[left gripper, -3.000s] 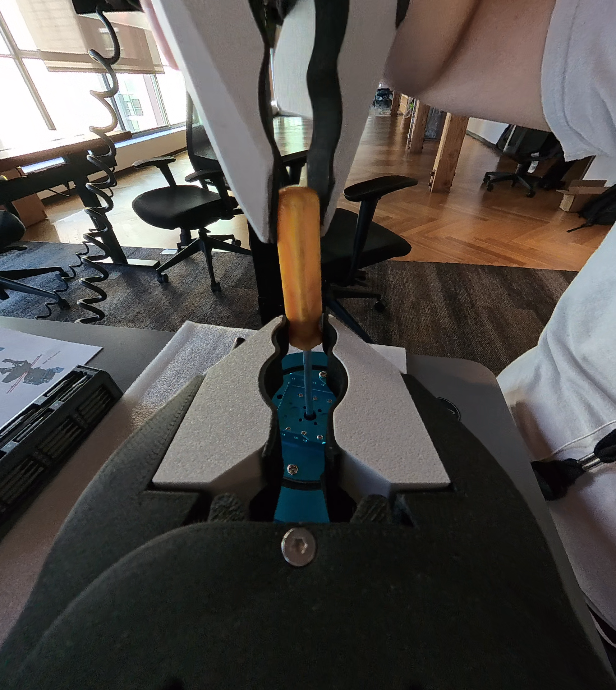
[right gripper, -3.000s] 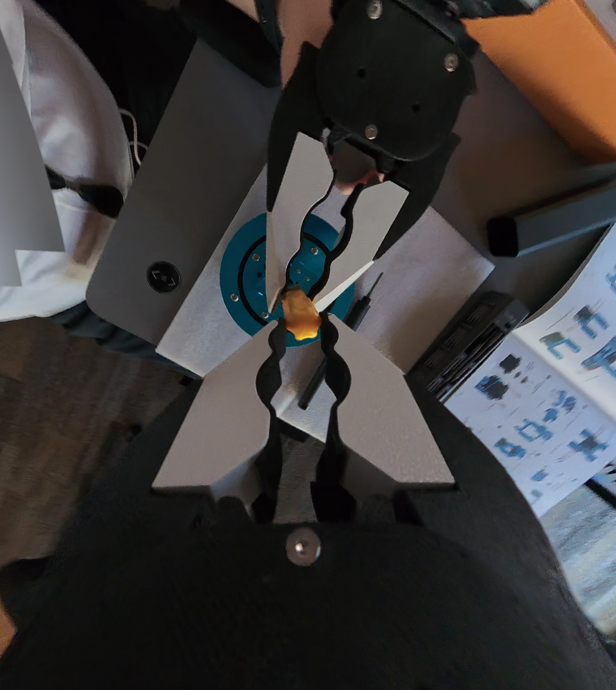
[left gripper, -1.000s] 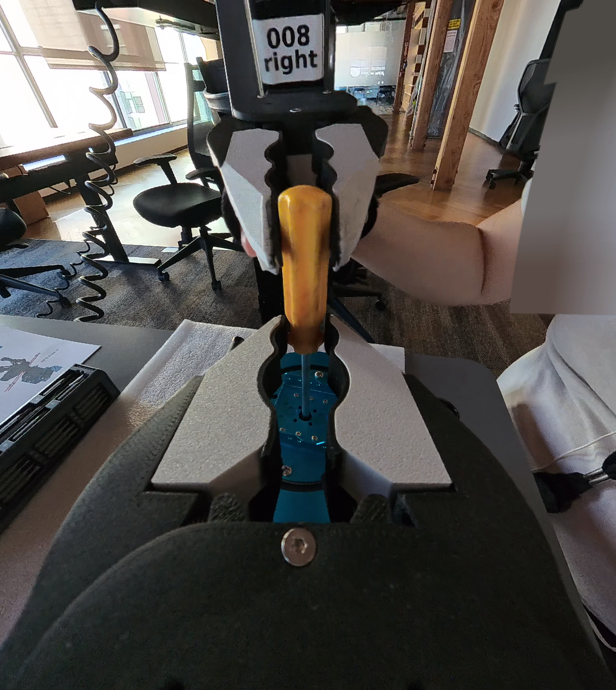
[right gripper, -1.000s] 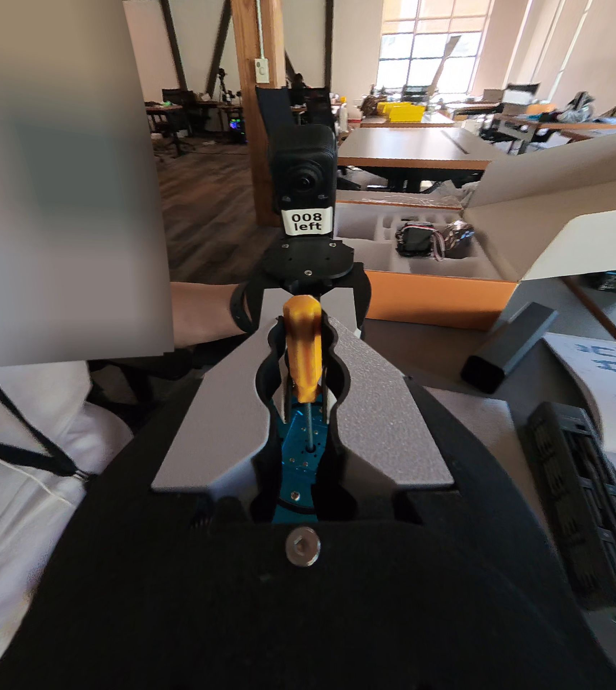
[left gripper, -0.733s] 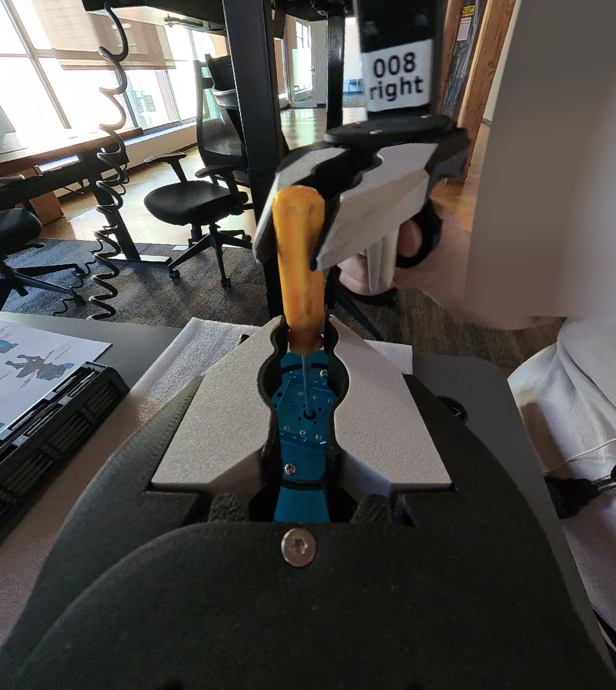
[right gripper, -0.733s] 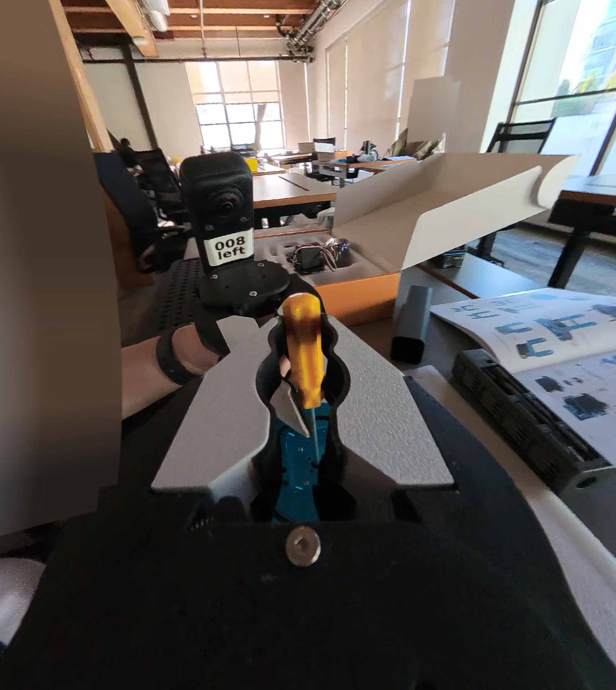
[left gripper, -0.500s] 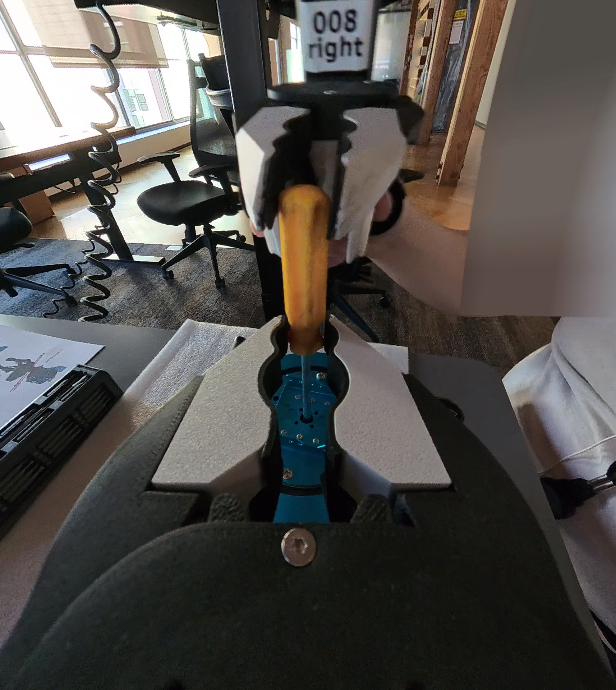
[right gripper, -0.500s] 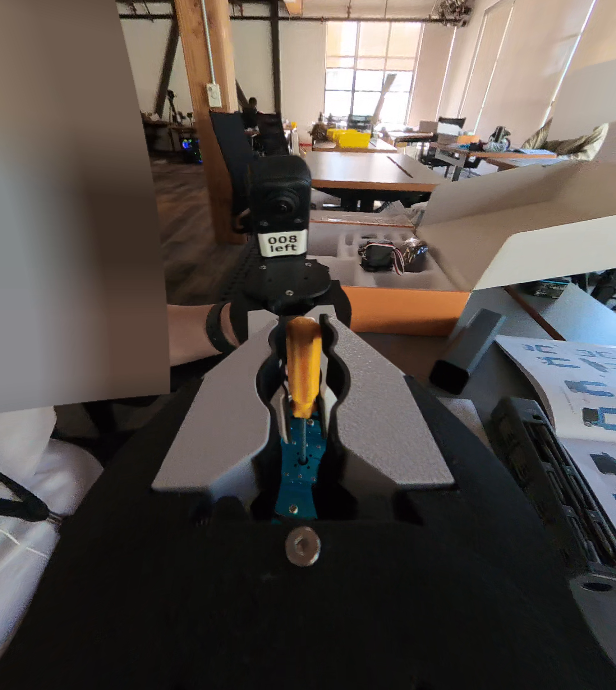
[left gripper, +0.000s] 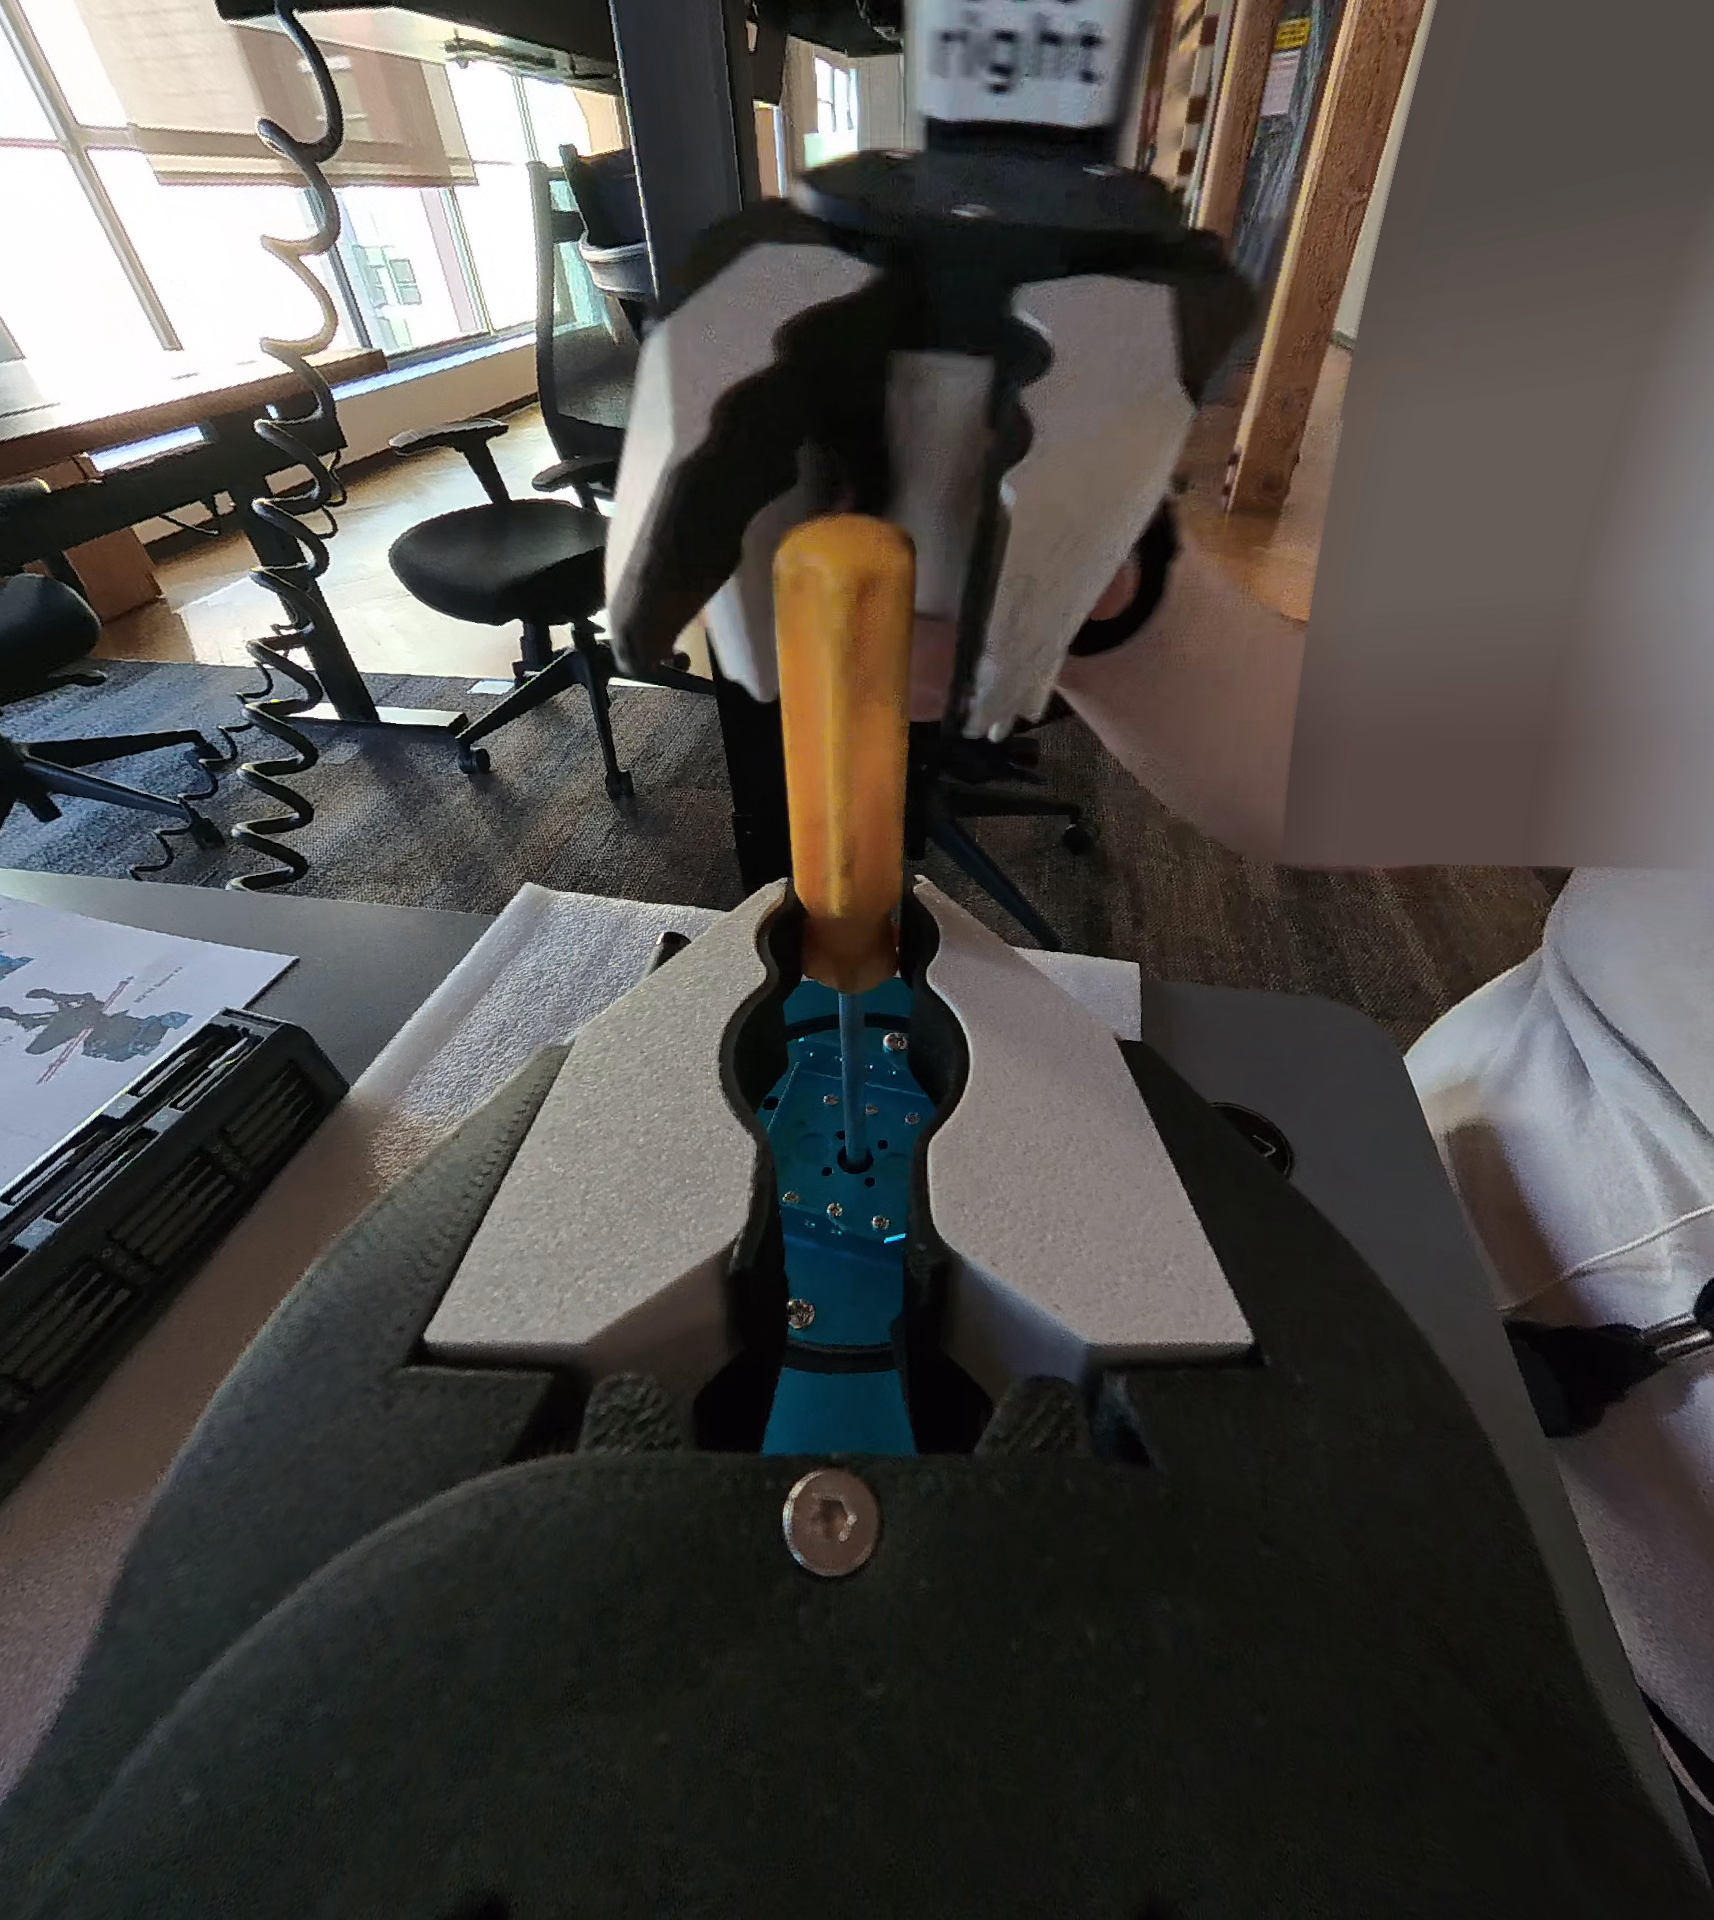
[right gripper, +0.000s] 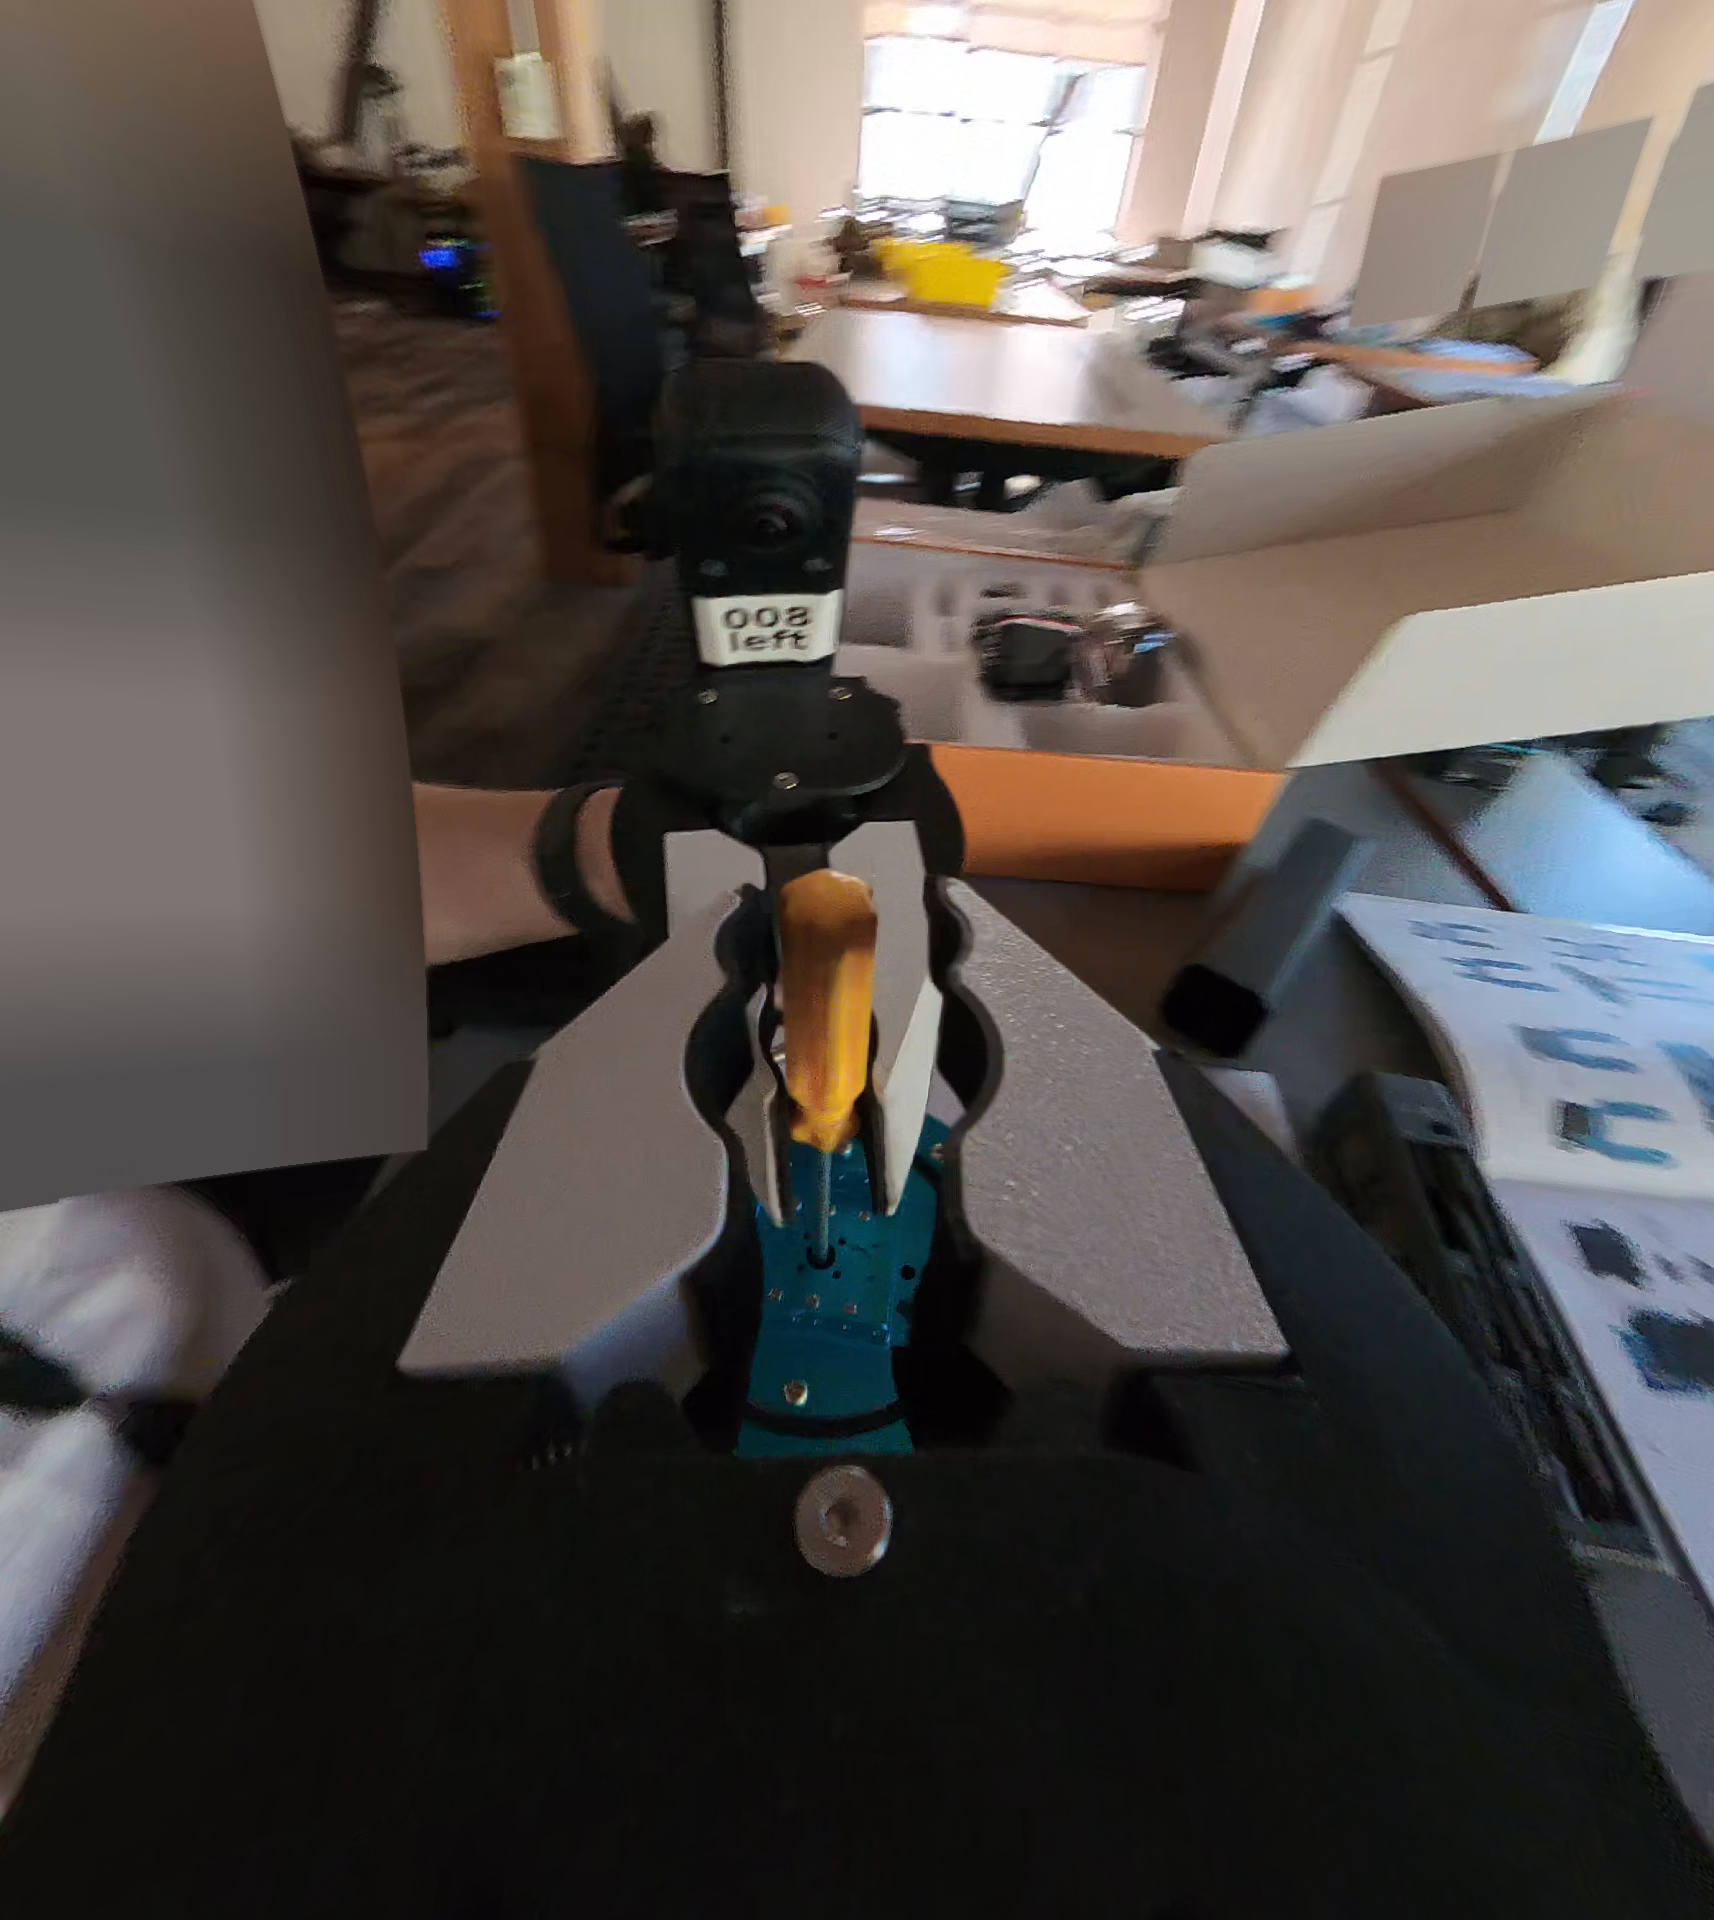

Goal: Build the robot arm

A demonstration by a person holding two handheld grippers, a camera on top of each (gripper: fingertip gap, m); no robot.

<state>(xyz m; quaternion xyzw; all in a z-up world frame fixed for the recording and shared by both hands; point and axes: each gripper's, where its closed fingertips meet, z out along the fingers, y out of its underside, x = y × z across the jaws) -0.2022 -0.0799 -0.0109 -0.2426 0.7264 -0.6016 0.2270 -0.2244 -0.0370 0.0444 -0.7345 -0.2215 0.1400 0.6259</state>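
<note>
A screwdriver with a yellow handle (left gripper: 842,727) stands upright with its thin shaft in a hole of a blue metal part (left gripper: 837,1278). The part lies on a white foam mat (left gripper: 583,935). My left gripper (left gripper: 848,914) is shut on the lower end of the handle. It also shows in the right wrist view (right gripper: 827,1195), facing me. My right gripper (right gripper: 837,904) is open, with its fingertips on either side of the handle's top (right gripper: 825,1018) and a small gap on each side. In the left wrist view it (left gripper: 884,686) shows blurred behind the handle. The blue part (right gripper: 822,1340) lies below.
A black bit case (left gripper: 105,1174) and a printed sheet (left gripper: 22,997) lie on the grey table (left gripper: 1279,1039). An open orange box (right gripper: 1071,821) and a dark grey block (right gripper: 1258,935) stand behind. A person in a white shirt (left gripper: 1611,1143) is close by. Office chairs (left gripper: 510,561) stand beyond the edge.
My right gripper came from above to level with the handle, swung round it, and now its jaws stand wider apart. My left gripper and the screwdriver stayed put.
</note>
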